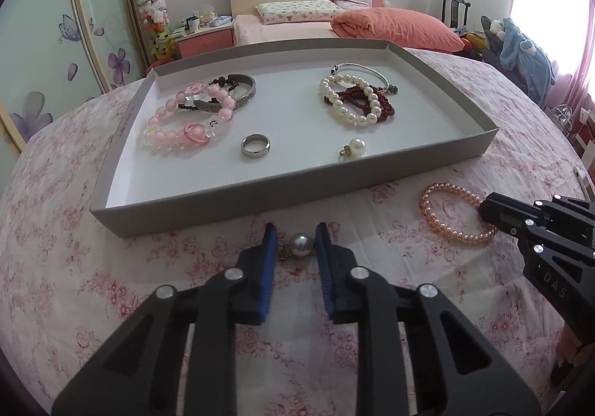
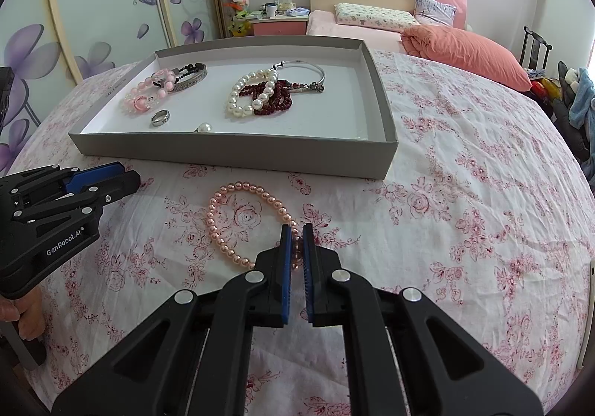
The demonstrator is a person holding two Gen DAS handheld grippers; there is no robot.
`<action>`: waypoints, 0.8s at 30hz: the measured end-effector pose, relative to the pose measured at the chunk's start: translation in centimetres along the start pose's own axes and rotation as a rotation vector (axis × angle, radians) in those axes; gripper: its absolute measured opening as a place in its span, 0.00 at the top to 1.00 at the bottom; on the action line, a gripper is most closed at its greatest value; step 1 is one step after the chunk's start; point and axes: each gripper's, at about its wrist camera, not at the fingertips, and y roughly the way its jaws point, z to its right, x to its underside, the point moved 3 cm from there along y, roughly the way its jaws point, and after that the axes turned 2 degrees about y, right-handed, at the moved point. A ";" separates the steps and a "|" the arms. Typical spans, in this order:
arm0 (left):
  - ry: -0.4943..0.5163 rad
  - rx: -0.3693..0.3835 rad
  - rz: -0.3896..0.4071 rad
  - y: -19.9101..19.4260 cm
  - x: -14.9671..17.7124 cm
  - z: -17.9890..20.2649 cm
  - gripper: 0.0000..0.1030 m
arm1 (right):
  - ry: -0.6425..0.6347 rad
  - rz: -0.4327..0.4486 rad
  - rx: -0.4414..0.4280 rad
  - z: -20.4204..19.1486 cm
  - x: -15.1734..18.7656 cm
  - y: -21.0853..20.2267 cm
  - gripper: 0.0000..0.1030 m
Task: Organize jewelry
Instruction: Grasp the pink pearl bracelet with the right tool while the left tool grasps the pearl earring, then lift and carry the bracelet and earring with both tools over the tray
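A grey shallow tray (image 1: 260, 189) (image 2: 238, 152) lies on the floral bedspread with bracelets, a silver ring (image 1: 255, 145) and a pearl pendant (image 1: 355, 148) in it. My left gripper (image 1: 296, 235) straddles a loose pearl pendant (image 1: 300, 245) on the cloth in front of the tray; its blue pads stand apart on either side of the pearl. My right gripper (image 2: 296, 234) is shut on the near side of a pink pearl bracelet (image 2: 238, 222), which lies on the cloth right of the left gripper. The bracelet also shows in the left wrist view (image 1: 455, 211).
In the tray lie pink bead bracelets (image 1: 186, 118), a silver bangle (image 1: 241, 92), a white pearl bracelet (image 1: 349, 103) and dark red beads (image 1: 379, 103). Floral bedspread (image 2: 465, 193) spreads right of the tray. An orange duvet (image 2: 465, 51) lies beyond.
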 end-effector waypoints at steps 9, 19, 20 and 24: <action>-0.047 -0.012 0.004 -0.4 0.3 -1.3 0.84 | 0.000 -0.001 -0.001 0.1 0.1 -0.1 0.93; -0.126 -0.042 0.108 -5.0 1.0 -5.3 0.84 | 0.059 0.090 -0.083 0.5 -0.5 -1.8 0.94; -0.134 -0.042 0.118 -5.5 1.1 -5.6 0.84 | 0.066 0.107 -0.096 0.5 -0.7 -2.3 0.94; -0.167 -0.033 0.154 -6.9 1.2 -6.5 0.84 | 0.084 0.186 -0.150 0.2 -1.8 -4.2 0.94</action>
